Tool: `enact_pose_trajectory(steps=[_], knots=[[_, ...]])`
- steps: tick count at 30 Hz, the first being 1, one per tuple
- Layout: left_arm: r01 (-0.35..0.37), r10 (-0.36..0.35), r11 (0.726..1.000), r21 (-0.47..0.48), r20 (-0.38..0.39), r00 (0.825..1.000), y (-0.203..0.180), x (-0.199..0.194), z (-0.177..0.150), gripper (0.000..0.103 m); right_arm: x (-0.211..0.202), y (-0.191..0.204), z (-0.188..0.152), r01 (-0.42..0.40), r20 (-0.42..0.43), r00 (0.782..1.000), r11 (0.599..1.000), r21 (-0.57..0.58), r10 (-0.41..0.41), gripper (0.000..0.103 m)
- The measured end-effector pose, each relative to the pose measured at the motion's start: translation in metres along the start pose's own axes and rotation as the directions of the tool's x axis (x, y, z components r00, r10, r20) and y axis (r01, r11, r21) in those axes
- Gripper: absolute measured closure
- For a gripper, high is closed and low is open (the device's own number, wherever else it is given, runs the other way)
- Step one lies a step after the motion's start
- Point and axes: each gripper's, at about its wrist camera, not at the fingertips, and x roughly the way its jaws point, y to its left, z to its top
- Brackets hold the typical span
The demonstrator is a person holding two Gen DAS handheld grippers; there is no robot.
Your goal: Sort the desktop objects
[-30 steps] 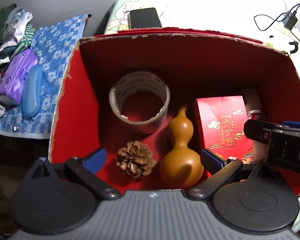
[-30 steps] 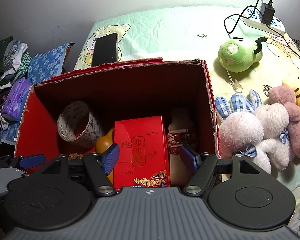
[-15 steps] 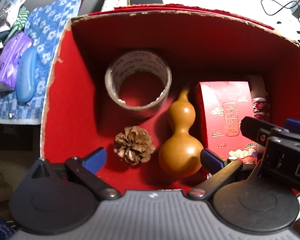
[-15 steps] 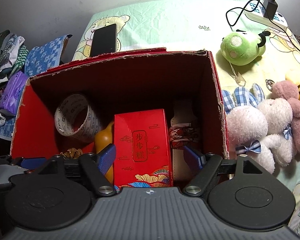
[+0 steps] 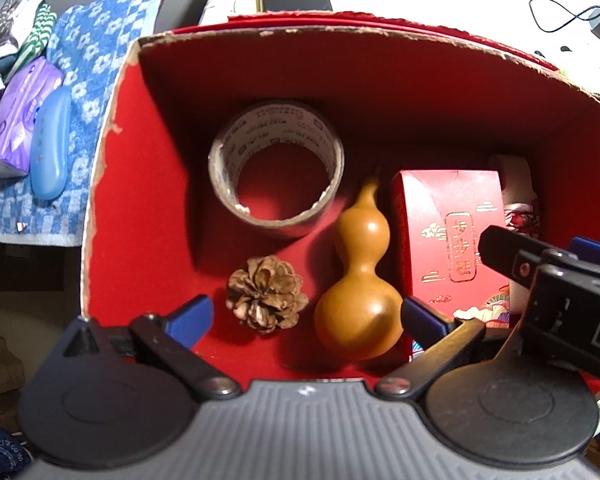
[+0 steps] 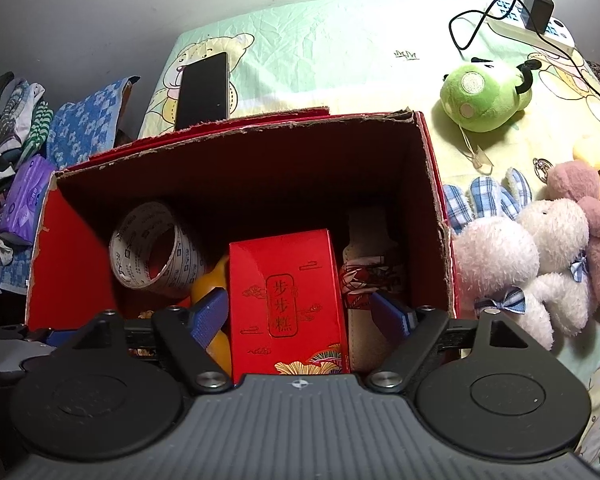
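An open red cardboard box (image 5: 112, 208) (image 6: 436, 208) holds a tape roll (image 5: 276, 172) (image 6: 156, 256), a pine cone (image 5: 265, 294), a tan gourd (image 5: 360, 276), a red gift packet (image 5: 452, 236) (image 6: 288, 300) and a patterned white bottle (image 6: 370, 264). My left gripper (image 5: 306, 318) is open over the box's near edge, with the pine cone and gourd between its fingers, untouched. My right gripper (image 6: 300, 314) is open, its fingers on either side of the red packet.
A phone (image 6: 204, 90) lies behind the box on the bear-print sheet. Plush toys (image 6: 512, 256) and a green plush (image 6: 484, 96) lie right of the box. A power strip with charger (image 6: 536, 20) is far right. Blue towel, purple tissue pack (image 5: 16, 124) and blue case (image 5: 50, 144) are left.
Both grippers have drifted slightly over the box; the left view now looks more steeply down into it. Both stay open and the objects in the box have not moved.
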Motion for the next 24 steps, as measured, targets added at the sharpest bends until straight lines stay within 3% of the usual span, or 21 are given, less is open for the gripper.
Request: enact_pose_trajectory(steps=[24], knots=[[0.043,-0.043,0.998,0.044,0.014,0.999,-0.0054,0.0029,0.0082,0.005,0.0055,0.0033,0.0050,0.032,-0.001,0.999,0.999,-0.021,-0.032,0.021]])
